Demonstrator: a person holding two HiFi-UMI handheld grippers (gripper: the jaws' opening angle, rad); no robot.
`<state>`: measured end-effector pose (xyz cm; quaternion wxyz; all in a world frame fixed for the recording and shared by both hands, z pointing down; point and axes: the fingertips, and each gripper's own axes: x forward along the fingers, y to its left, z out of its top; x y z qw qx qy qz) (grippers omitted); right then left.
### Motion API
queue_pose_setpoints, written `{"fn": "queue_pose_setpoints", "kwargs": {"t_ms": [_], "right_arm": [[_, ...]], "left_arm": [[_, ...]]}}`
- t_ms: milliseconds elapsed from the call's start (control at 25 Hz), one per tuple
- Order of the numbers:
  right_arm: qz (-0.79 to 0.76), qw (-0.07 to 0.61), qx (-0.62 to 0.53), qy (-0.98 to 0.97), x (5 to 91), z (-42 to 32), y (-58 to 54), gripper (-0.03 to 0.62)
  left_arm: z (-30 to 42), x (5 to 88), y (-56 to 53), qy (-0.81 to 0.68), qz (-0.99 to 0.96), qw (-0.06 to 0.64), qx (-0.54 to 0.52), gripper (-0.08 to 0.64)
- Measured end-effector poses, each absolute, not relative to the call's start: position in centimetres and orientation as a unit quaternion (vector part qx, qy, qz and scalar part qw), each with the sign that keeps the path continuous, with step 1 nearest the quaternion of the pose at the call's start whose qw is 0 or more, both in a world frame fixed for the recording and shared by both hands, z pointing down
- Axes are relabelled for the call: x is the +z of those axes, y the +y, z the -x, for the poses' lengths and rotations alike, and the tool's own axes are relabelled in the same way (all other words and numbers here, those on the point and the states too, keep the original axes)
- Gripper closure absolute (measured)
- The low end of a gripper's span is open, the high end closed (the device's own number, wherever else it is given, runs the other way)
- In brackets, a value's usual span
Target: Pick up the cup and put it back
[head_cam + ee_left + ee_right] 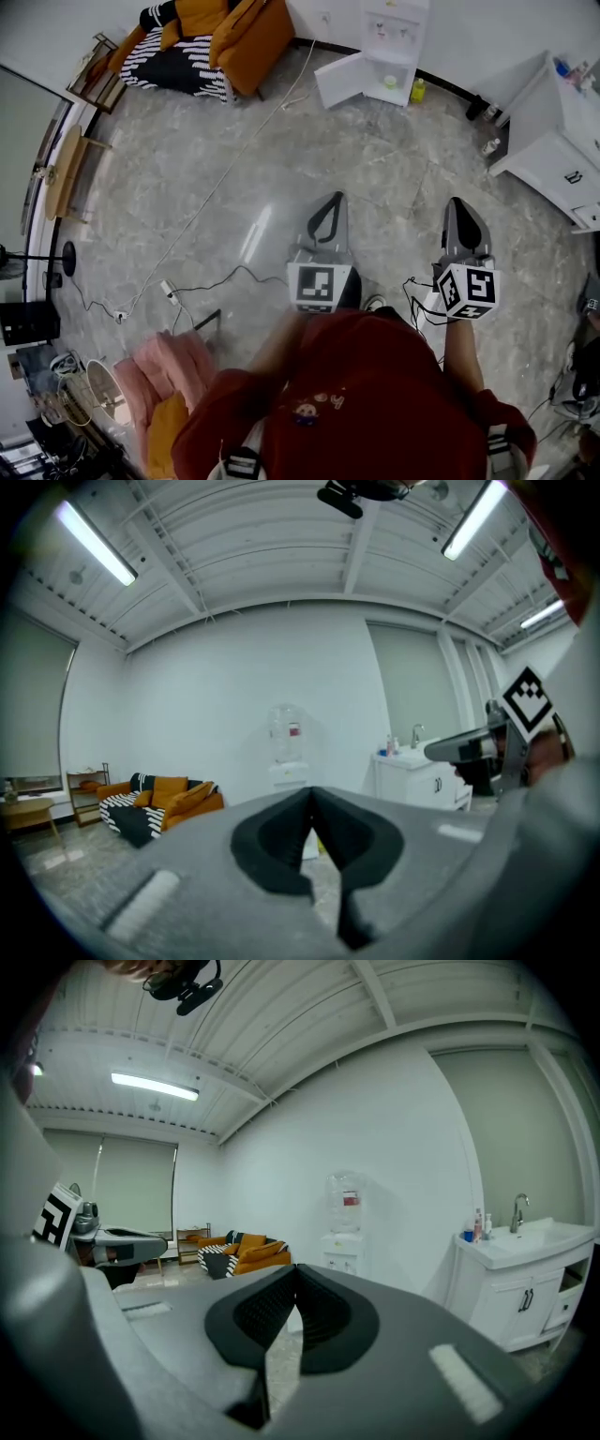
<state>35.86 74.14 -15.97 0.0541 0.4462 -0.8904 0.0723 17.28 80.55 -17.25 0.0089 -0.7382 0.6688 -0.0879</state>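
Note:
No cup can be made out for certain; a small pale green thing [390, 82] sits at the open base of the white water dispenser [392, 42], too small to name. Both grippers are held out level over the marble floor, well short of the dispenser. My left gripper [328, 201] is shut with nothing between its jaws, and the same shows in the left gripper view [311, 797]. My right gripper [458, 208] is also shut and empty [296, 1275]. The dispenser [287, 752] [344, 1227] stands straight ahead against the far wall.
An orange sofa with a striped blanket [211, 37] stands at the back left. A white sink cabinet [562, 141] is at the right. A yellow bottle [417, 90] stands beside the dispenser. A cable [216, 279] trails across the floor at the left.

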Motion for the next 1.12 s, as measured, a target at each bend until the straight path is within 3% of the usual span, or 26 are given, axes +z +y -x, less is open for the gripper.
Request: {"fn": "queue_pose_setpoints", "kwargs": {"t_ms": [720,1120], "right_arm": [[-0.451,0.094,0.049,-0.886,-15.8,-22.1,62.6,0.591],[-0.467,0.111,0.043,-0.876,-15.8,-20.4,60.2,0.591]], "left_arm": [[-2.6,-17.0,68.8,0.666,0.742,-0.004,-0.074,0.56],[1.5,-16.4,66.7,0.666,0.742,-0.011,-0.075,0.56]]}}
